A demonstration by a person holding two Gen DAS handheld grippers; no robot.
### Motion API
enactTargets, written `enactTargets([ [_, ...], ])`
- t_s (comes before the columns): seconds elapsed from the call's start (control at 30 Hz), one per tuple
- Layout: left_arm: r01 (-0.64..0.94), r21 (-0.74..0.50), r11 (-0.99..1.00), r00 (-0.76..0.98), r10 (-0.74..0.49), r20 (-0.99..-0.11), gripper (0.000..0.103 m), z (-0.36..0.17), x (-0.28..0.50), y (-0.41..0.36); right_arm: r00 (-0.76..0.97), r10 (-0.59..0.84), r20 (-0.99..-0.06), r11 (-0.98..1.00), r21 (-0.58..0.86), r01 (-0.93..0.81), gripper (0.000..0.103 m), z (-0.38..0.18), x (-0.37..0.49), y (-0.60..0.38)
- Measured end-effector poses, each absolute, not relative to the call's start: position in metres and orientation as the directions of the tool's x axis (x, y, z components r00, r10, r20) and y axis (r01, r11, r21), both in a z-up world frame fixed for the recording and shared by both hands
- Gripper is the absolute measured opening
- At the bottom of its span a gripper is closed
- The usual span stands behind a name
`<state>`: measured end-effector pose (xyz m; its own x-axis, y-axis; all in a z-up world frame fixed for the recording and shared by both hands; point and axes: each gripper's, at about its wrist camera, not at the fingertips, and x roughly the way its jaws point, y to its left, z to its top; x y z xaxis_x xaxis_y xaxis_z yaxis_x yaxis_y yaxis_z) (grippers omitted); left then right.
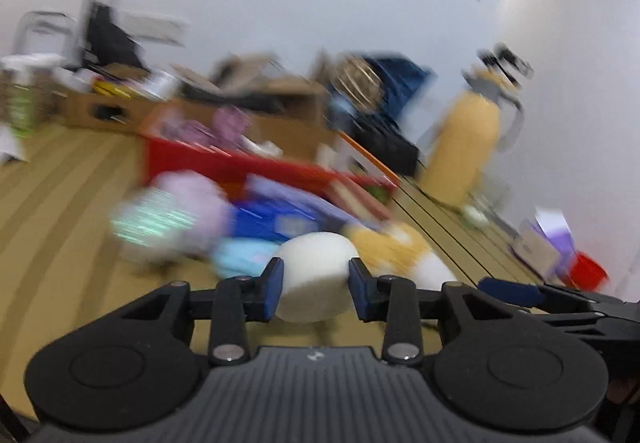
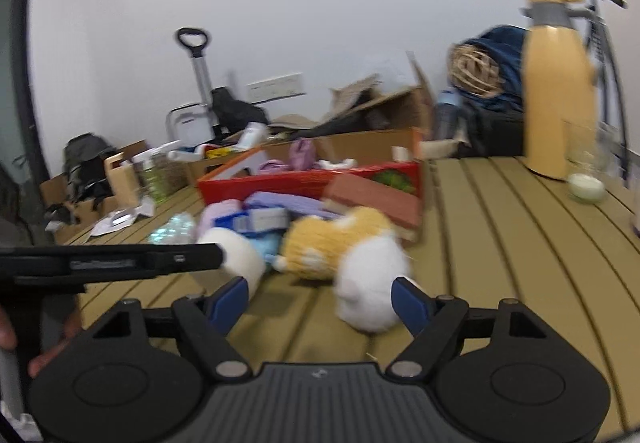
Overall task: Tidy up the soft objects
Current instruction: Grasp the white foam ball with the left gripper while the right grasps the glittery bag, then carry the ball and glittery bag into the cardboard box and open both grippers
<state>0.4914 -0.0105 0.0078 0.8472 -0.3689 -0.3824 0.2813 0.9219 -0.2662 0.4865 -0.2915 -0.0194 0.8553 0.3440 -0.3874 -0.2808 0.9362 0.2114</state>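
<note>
My left gripper [image 1: 316, 289] is shut on a white soft roll [image 1: 316, 275], its blue pads pressed on both sides; the roll also shows in the right wrist view [image 2: 242, 257] behind the left gripper's black arm [image 2: 112, 263]. My right gripper [image 2: 320, 301] is open, with a white plush [image 2: 370, 289] between its fingers, near the right one. A yellow-and-white plush [image 2: 328, 243] lies just behind. A heap of soft things, purple [image 1: 192, 203], blue [image 1: 272, 221] and light blue [image 1: 240, 257], lies in front of the red box [image 2: 304, 179].
A yellow thermos [image 2: 556, 95] and a small glass jar [image 2: 586, 179] stand at the right of the slatted wooden table [image 2: 500, 263]. Cardboard boxes [image 2: 372, 135], bags and a trolley handle [image 2: 198, 63] line the back wall. The left wrist view is motion-blurred.
</note>
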Motion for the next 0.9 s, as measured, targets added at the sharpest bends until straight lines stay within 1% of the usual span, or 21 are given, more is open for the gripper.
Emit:
enactTargets([
  [0.13,0.127,-0.255,0.959,0.922,-0.209,-0.327,0.035,0.021,0.480,0.054,0.822,0.425,-0.379,0.905,0.181,-0.385,0.078,-0.006,0.511,-0.247],
  [0.23,0.032,-0.275,0.961,0.940,-0.122,-0.317,0.035,0.024,0.479,0.097,0.779,0.497,-0.383,0.865,0.144,-0.481,0.078,0.000,0.534,-0.195],
  [0.3,-0.008,-0.293,0.956,0.942,-0.091,-0.324,0.035,0.023,0.480,0.117,0.751,0.535,-0.387,0.834,0.102,-0.542,0.078,0.000,0.551,-0.157],
  [0.37,-0.023,-0.307,0.952,0.940,-0.084,-0.331,0.035,0.020,0.478,0.129,0.748,0.538,-0.388,0.822,0.047,-0.567,0.078,-0.002,0.568,-0.121],
  [0.43,-0.024,-0.318,0.948,0.940,-0.087,-0.329,0.035,0.022,0.475,0.139,0.746,0.510,-0.428,0.823,-0.008,-0.567,0.075,-0.008,0.591,-0.089],
  [0.47,-0.020,-0.317,0.948,0.943,-0.088,-0.322,0.035,0.022,0.471,0.142,0.746,0.485,-0.456,0.830,-0.030,-0.558,0.063,-0.011,0.598,-0.077],
  [0.5,-0.018,-0.318,0.948,0.945,-0.088,-0.315,0.035,0.024,0.468,0.143,0.745,0.463,-0.480,0.834,-0.049,-0.550,0.045,-0.013,0.604,-0.066],
  [0.57,-0.013,-0.315,0.949,0.950,-0.087,-0.300,0.035,0.029,0.462,0.145,0.745,0.404,-0.530,0.843,-0.101,-0.529,0.033,-0.020,0.609,-0.052],
  [0.67,-0.010,-0.317,0.948,0.954,-0.087,-0.289,0.035,0.035,0.452,0.144,0.760,0.390,-0.520,0.855,-0.104,-0.509,0.020,-0.018,0.594,-0.058],
  [0.7,0.000,-0.319,0.948,0.955,-0.095,-0.281,0.035,0.039,0.446,0.142,0.764,0.392,-0.513,0.857,-0.098,-0.506,0.017,-0.014,0.586,-0.065],
  [0.8,0.059,-0.319,0.946,0.956,-0.145,-0.253,0.036,0.049,0.427,0.127,0.777,0.418,-0.470,0.866,-0.053,-0.497,0.017,0.006,0.554,-0.096],
  [0.9,0.125,-0.299,0.946,0.947,-0.203,-0.247,0.036,0.052,0.416,0.101,0.800,0.416,-0.431,0.888,0.001,-0.461,0.017,0.021,0.516,-0.137],
])
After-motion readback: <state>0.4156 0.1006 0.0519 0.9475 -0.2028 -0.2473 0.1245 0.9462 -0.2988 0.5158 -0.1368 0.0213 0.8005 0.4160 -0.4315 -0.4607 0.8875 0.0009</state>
